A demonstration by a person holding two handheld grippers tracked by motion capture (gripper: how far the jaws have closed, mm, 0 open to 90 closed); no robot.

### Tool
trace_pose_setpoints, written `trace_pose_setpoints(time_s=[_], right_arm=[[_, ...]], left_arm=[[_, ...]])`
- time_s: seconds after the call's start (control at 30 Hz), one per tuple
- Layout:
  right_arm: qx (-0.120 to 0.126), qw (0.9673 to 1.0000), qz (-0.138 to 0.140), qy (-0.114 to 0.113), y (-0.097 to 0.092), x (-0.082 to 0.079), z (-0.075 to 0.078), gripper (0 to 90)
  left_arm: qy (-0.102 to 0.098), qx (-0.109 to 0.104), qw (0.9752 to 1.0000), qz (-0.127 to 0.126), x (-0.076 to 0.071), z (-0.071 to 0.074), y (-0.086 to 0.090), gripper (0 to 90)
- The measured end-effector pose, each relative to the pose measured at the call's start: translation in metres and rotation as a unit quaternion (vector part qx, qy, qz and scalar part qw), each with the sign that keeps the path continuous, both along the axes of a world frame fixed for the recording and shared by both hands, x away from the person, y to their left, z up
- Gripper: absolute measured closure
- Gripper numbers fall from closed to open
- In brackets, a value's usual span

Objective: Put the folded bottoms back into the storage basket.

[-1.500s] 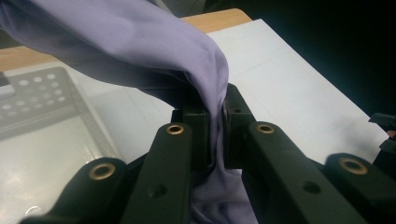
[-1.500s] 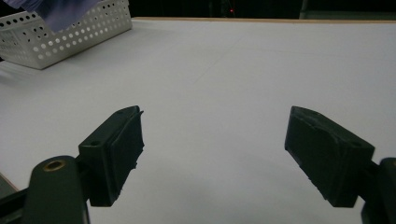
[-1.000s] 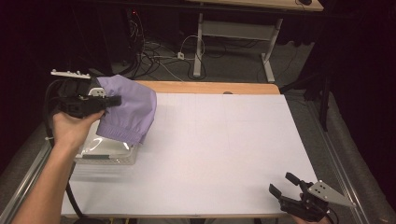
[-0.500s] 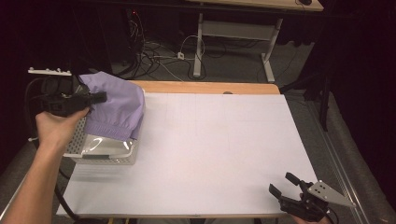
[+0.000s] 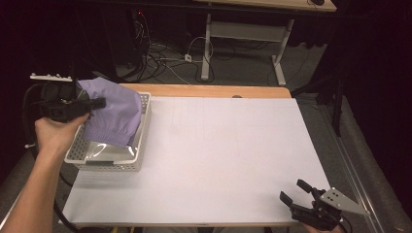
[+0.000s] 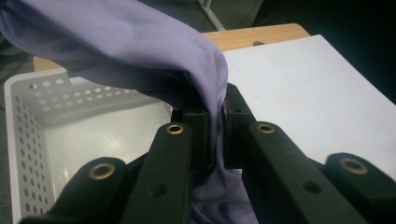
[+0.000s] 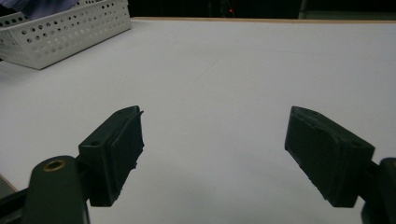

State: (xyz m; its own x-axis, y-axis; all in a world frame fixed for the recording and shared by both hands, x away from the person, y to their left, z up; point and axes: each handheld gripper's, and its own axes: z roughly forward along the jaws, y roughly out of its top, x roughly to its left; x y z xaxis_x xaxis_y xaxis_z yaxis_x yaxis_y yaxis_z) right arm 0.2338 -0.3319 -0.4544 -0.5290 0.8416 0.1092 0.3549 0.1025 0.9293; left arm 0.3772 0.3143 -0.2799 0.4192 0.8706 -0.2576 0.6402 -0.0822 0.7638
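A purple cloth (image 5: 114, 116) hangs over a white perforated basket (image 5: 141, 141) at the table's left side. My left gripper (image 5: 97, 103) is shut on the cloth's upper fold and holds it above the basket. In the left gripper view the cloth (image 6: 154, 51) drapes across the top and runs down between the two closed jaws, with the basket's inside wall (image 6: 42, 121) below. My right gripper (image 5: 296, 190) stands open near the table's front right corner. In the right gripper view its fingers (image 7: 116, 149) are wide apart over bare white table, nothing between them.
The white tabletop (image 5: 233, 150) stretches from the basket to the right edge, with a wooden strip (image 5: 209, 91) along the back. The basket (image 7: 60, 32) sits far left in the right gripper view. Cables and a desk frame (image 5: 243, 43) lie on the floor behind.
The left hand has swung the cloth and moved toward the left and back; the basket under it is now uncovered on its right side. The right gripper has not moved.
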Motion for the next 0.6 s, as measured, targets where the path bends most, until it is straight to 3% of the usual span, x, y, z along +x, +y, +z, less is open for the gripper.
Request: trace_pose_setpoints(time_s=[0.17, 0.6], right_arm=[[0.0, 1.0, 0.0, 0.0, 0.0, 0.0, 0.0, 20.2], [0.001, 1.0, 0.0, 0.001, 0.0, 0.0, 0.0, 20.2]], left_arm=[[0.009, 0.009, 0.9999, 0.001, 0.007, -0.011, -0.002, 81.3], [0.021, 0.006, 0.9998, 0.005, 0.02, -0.034, -0.002, 81.2]])
